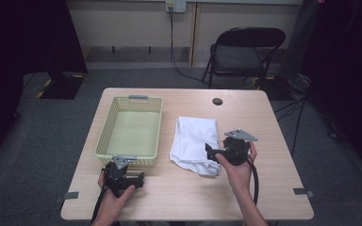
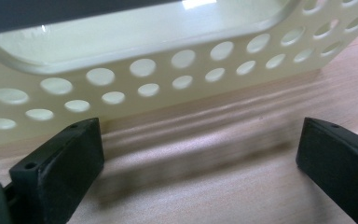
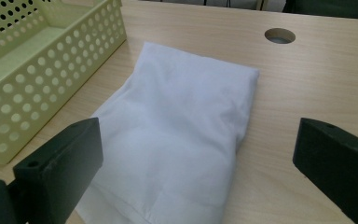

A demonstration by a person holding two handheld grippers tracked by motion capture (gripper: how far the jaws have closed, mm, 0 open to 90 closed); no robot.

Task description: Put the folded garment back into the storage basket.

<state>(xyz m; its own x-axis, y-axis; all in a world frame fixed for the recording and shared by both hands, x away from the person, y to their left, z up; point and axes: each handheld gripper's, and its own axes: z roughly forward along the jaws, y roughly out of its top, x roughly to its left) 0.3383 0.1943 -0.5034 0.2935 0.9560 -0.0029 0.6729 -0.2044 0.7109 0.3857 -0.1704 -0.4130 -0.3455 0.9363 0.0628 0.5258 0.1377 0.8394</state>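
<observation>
One surface (image 1: 179, 188) carries one perforated yellow basket (image 1: 104, 136) and one folded white cloth (image 1: 193, 136), possibly several layers. Two tools: left tool (image 1: 139, 181), right tool (image 1: 209, 151). One folding chair (image 1: 245, 52) stands behind.

Room, dim lighting.
Grey floor (image 1: 37, 136); beige wall (image 1: 122, 23); black folding chair (image 1: 242, 54) behind wooden table (image 1: 264, 136); wall socket (image 1: 175, 5).
</observation>
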